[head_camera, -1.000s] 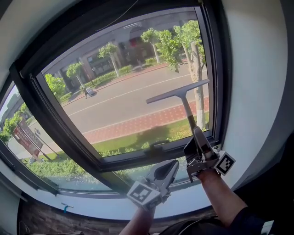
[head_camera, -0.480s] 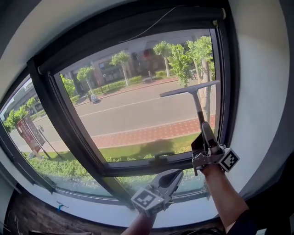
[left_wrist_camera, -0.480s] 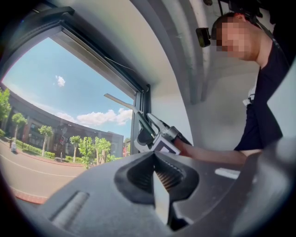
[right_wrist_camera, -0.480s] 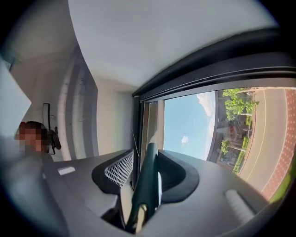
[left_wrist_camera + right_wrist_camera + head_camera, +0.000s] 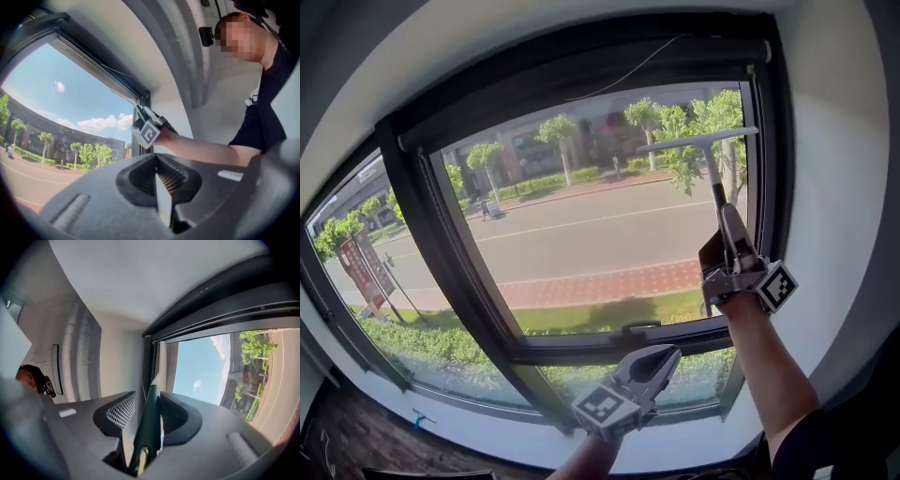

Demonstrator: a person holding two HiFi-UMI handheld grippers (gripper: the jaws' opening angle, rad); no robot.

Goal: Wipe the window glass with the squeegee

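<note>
Right gripper [image 5: 731, 220] is clamped on the dark handle of the squeegee [image 5: 712, 178]; the right gripper view shows both jaws pressed against the handle. The handle runs upward from the jaws. The blade sits level just below the top edge of the window glass [image 5: 581, 234], at its right-hand side. Contact between blade and glass cannot be confirmed. Left gripper [image 5: 654, 359] hangs low in front of the lower frame rail, jaws together and holding nothing.

Progress: the blade position suggests the start of a downward stroke. The pane shows no water, foam or streaks, so the wiped share cannot be determined. The left and centre of the pane probably remain.

Surface: one large clear pane in a dark window frame [image 5: 422, 225], with a narrower pane below.

Room: white wall [image 5: 839, 141] and a white sill [image 5: 487, 427] surround the opening. A street with trees lies outside.
</note>
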